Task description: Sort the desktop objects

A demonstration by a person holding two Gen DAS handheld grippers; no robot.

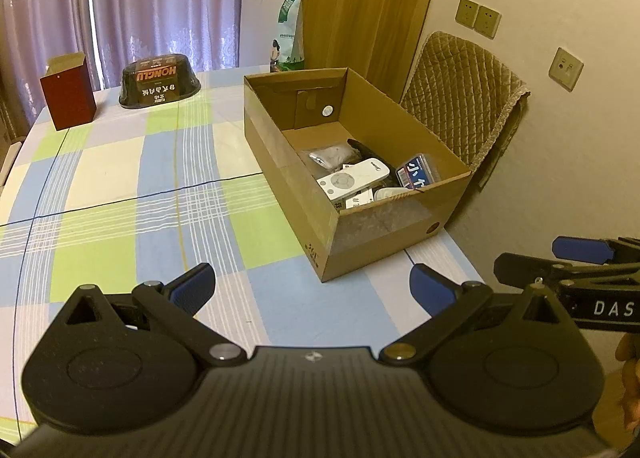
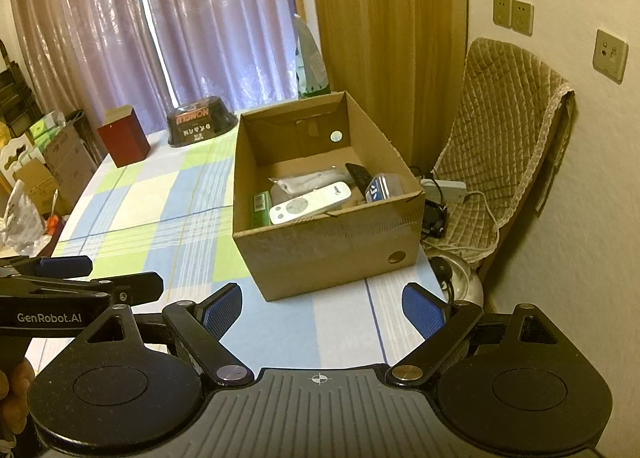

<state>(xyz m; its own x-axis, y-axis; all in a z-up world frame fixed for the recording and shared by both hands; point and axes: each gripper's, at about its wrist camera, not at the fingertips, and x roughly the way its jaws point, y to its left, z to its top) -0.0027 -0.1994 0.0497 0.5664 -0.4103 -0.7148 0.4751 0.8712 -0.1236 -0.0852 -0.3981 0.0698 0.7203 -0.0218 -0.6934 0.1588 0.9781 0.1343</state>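
Observation:
An open cardboard box [image 1: 384, 226] [image 2: 320, 254] stands on the checked tablecloth [image 1: 120, 186] [image 2: 160, 202] near the table's right edge. Inside lie a white remote [image 1: 354, 178] [image 2: 310, 203], a blue-labelled packet [image 1: 418, 171] [image 2: 382, 187], a clear bag [image 1: 332, 156] [image 2: 304, 180], a black remote [image 2: 357, 175] and a green box [image 2: 262, 210]. My left gripper [image 1: 312, 290] is open over the cloth in front of the box, holding nothing. My right gripper [image 2: 322, 310] is open too, empty, just short of the box's near wall. Each gripper shows at the edge of the other's view.
A dark red box [image 1: 68, 92] [image 2: 124, 136] and a black HONGLU tub [image 1: 160, 82] [image 2: 202, 126] stand at the far end. A green-and-white bag [image 1: 289, 30] rises behind the cardboard box. A quilted chair [image 1: 464, 106] [image 2: 504, 154] with cables stands right of the table.

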